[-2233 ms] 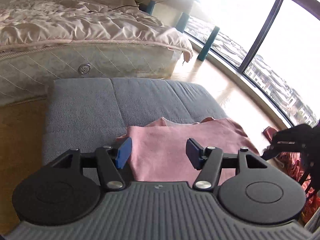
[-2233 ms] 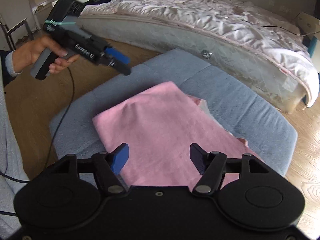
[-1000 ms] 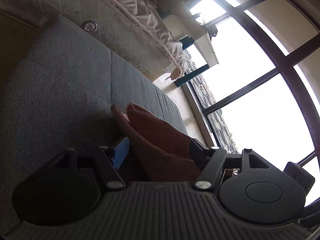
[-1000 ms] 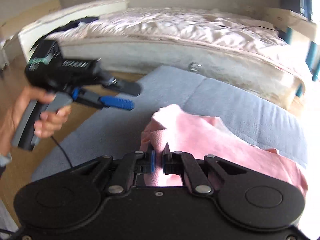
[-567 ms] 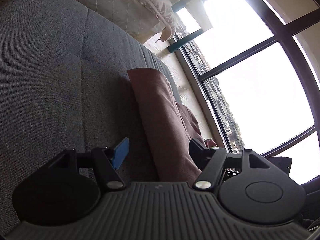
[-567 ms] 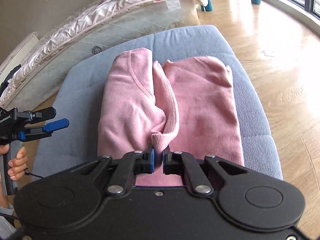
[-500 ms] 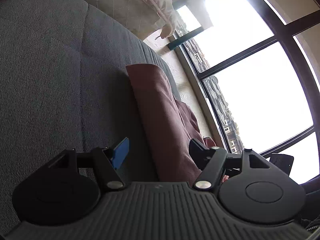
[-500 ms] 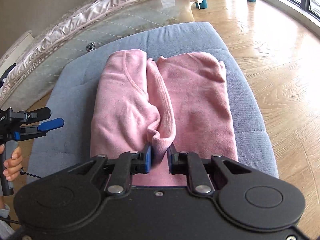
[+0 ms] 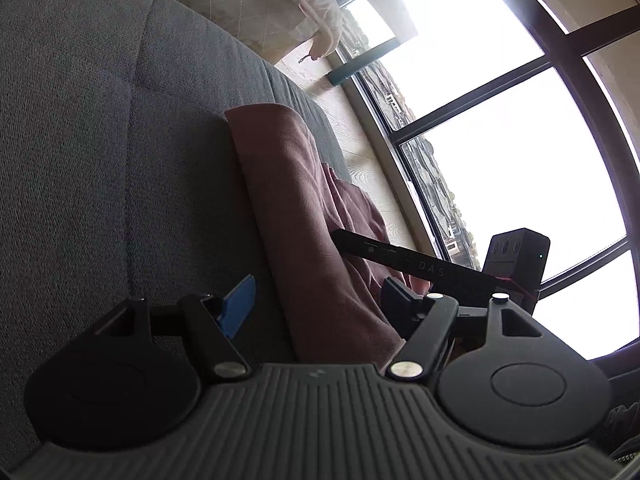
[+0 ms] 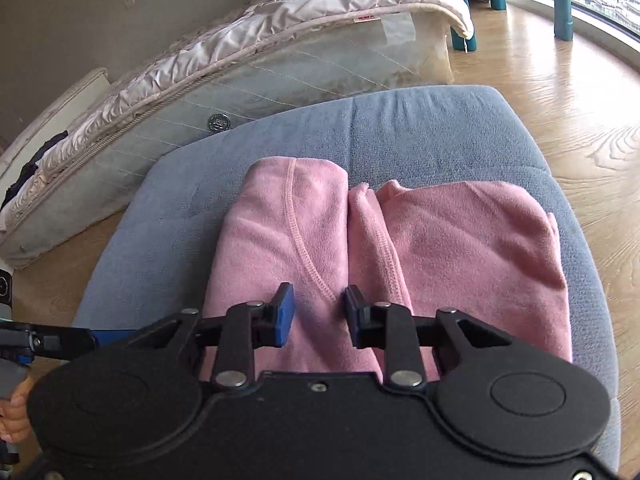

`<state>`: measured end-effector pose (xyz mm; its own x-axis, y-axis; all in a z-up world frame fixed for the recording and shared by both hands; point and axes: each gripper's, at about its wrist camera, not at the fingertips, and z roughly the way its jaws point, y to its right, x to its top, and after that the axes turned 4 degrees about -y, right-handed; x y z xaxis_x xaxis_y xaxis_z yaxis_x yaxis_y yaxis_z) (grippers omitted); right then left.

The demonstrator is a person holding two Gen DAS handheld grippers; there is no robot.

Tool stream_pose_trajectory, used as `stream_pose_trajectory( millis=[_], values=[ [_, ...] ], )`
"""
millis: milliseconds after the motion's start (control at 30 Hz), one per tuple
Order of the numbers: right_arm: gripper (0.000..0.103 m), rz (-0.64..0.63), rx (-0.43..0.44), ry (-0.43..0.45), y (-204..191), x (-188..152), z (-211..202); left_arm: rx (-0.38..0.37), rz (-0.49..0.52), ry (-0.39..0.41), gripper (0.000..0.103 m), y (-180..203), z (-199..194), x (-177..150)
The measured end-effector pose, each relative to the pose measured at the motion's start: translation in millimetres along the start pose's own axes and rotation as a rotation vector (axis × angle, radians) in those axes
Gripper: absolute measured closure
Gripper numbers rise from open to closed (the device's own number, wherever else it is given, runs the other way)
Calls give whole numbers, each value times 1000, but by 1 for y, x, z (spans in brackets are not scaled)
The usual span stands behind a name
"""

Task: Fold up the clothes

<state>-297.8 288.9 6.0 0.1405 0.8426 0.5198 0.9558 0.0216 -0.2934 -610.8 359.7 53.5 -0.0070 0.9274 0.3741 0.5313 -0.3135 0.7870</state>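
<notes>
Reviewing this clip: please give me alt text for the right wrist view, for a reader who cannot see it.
The right gripper hangs open just above a folded pink garment lying on a blue-grey cushion. A mattress stands behind on the wooden floor; the left gripper pokes in at the lower left edge.

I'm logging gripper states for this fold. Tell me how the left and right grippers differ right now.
The left gripper is spread wide beside the pink garment, low along its edge; the right gripper is open only narrowly, above the garment's middle fold. The left views it side-on, the right from above. Neither grips any fabric.
</notes>
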Motion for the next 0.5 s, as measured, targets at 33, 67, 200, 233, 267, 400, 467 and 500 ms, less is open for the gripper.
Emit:
stream_pose_trajectory(
  millis=[33, 67, 200, 233, 267, 400, 467, 500],
  values=[
    [88, -3, 4, -5, 0, -1, 0, 1, 2, -5, 28, 1, 2, -1],
    [92, -11, 5, -7, -1, -1, -3, 1, 6, -10, 28, 1, 3, -3],
    [93, -21, -13, 22, -6, 5, -32, -12, 23, -24, 27, 3, 8, -7],
    [93, -29, -31, 25, -6, 7, -39, -15, 27, -27, 27, 4, 9, -7],
    [93, -36, -51, 25, -7, 7, -45, -13, 31, -29, 27, 4, 10, -7],
    [90, -78, -130, -10, -7, 2, -32, 1, 61, -41, 27, 9, 13, -10],
    [84, -63, -136, -35, -3, -2, -23, 12, 81, -46, 26, 12, 15, -12],
    [83, -54, -132, -33, -2, -4, -23, 23, 90, -51, 26, 12, 16, -14]
  ],
)
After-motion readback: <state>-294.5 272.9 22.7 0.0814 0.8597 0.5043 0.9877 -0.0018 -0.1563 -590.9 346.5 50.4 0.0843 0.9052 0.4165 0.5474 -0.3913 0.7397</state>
